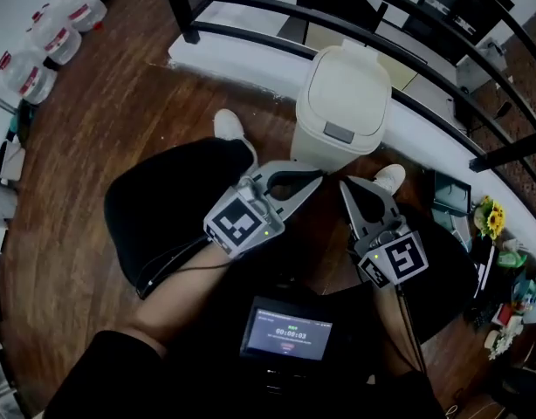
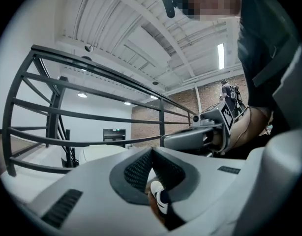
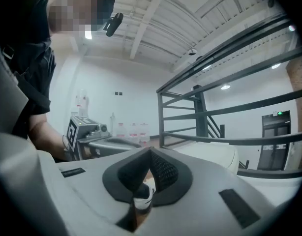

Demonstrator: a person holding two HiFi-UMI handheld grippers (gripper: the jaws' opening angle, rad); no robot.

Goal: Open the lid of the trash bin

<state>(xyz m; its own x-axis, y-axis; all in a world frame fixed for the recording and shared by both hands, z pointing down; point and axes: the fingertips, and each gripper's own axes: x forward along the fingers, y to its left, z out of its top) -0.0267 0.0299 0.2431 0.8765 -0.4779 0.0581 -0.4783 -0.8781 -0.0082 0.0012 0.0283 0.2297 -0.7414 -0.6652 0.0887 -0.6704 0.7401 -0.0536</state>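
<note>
In the head view, a cream trash bin (image 1: 342,112) stands on the wooden floor against a white ledge. Its lid is down, and a grey push tab (image 1: 340,132) sits at the lid's front edge. My left gripper (image 1: 317,180) hangs just in front of the bin's lower left, shut with nothing held. My right gripper (image 1: 346,184) is beside it at the bin's lower right, also shut and empty. The bin shows as a pale shape (image 2: 99,152) behind the left gripper (image 2: 151,151) in its own view, and to the right (image 3: 212,154) of the right gripper (image 3: 150,154).
A black metal railing (image 1: 408,37) runs behind the bin above the white ledge (image 1: 233,55). The person's white shoes (image 1: 230,126) (image 1: 391,177) flank the bin. Water bottles (image 1: 41,46) stand far left; yellow flowers (image 1: 492,218) and clutter lie right. A screen device (image 1: 287,330) hangs below.
</note>
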